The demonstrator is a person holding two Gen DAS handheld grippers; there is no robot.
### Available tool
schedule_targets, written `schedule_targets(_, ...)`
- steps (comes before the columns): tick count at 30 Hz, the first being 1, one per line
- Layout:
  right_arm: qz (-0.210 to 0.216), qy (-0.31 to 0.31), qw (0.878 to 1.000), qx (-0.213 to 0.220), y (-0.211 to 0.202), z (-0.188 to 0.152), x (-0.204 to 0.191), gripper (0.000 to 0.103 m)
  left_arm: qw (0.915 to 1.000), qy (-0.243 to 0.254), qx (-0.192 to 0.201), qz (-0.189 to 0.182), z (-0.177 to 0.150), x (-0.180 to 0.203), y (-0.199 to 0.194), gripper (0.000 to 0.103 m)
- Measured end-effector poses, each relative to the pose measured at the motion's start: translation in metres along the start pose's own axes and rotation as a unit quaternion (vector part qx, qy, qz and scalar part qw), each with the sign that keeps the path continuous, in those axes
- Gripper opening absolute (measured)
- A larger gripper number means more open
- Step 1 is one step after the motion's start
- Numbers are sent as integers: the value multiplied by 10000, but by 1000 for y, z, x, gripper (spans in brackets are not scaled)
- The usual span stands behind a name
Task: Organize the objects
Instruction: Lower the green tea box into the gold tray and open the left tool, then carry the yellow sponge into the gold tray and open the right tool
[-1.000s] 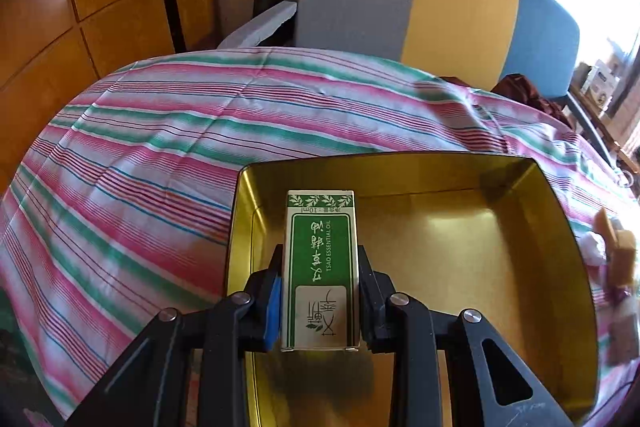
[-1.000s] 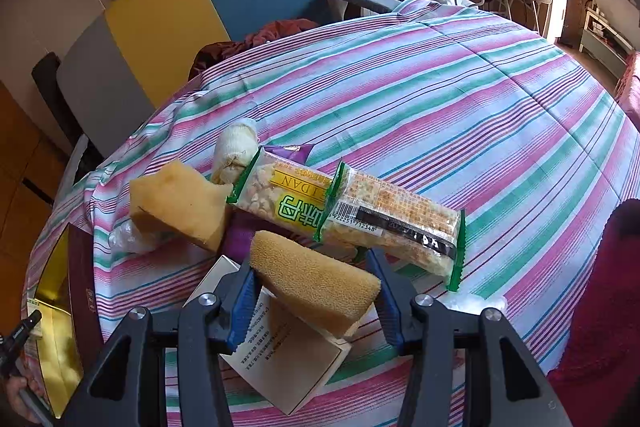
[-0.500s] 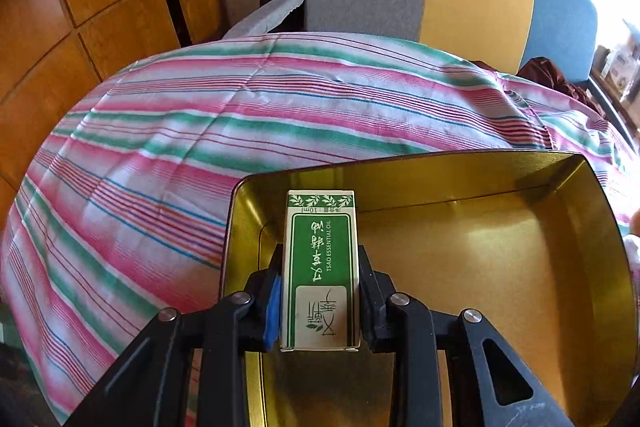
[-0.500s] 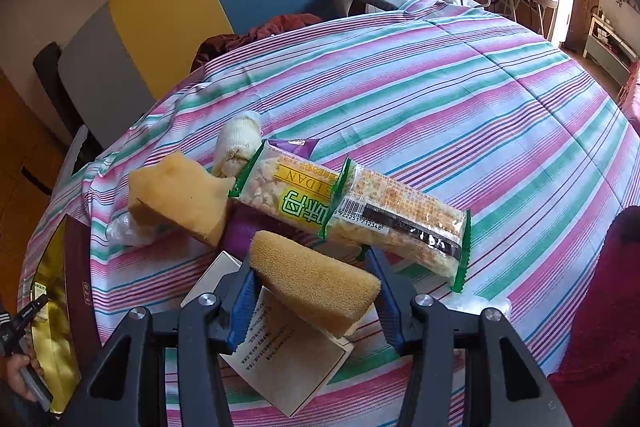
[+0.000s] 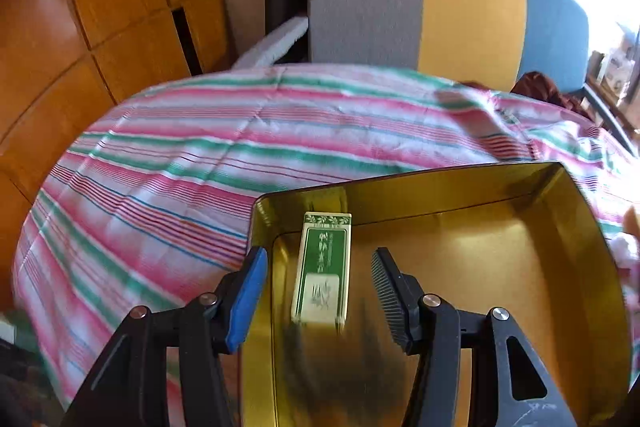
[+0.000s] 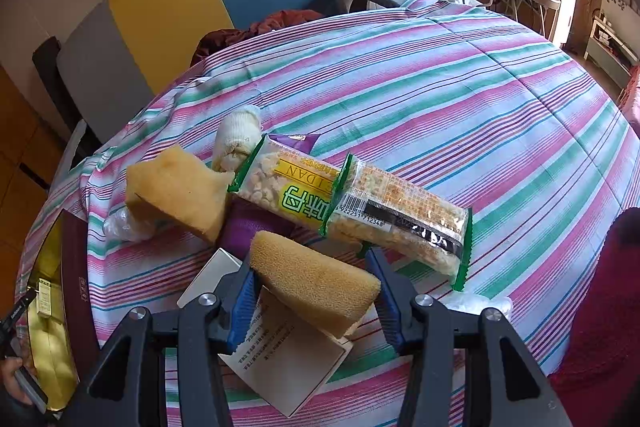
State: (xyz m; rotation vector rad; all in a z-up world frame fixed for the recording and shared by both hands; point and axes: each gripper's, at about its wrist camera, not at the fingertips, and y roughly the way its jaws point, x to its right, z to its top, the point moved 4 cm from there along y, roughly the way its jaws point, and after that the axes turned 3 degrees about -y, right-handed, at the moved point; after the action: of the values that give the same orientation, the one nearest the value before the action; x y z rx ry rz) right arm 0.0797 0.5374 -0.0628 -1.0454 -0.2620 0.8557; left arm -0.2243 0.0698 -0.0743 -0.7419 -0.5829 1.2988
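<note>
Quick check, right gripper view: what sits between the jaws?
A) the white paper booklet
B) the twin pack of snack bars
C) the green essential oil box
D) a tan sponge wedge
D: the right gripper has the tan sponge wedge between its jaws, pads against both ends, above the white paper booklet.

Our left gripper (image 5: 318, 291) tilts steeply down, jaws opening, blue pad and ribbed pad standing clear on either side of what lies between them. Our right gripper (image 6: 314, 297) tilts down too, both blue pads pressed against a held piece.
</note>
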Motion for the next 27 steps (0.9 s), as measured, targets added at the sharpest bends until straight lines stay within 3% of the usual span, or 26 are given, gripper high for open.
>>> schedule_targets(8,7,-6,9999,163,-6,1,-3,52,9984,38,562,-81,-36,6,-73,65)
schedule_targets(13,-26,-49,9999,158,-7,0,-4,52,9974,81,676,-246,-58,15,-102,66)
schedule_targets(27,-103,-280,9982,517,-21,1,-13,52,9968,67,710,-370,-93,17,-127,67)
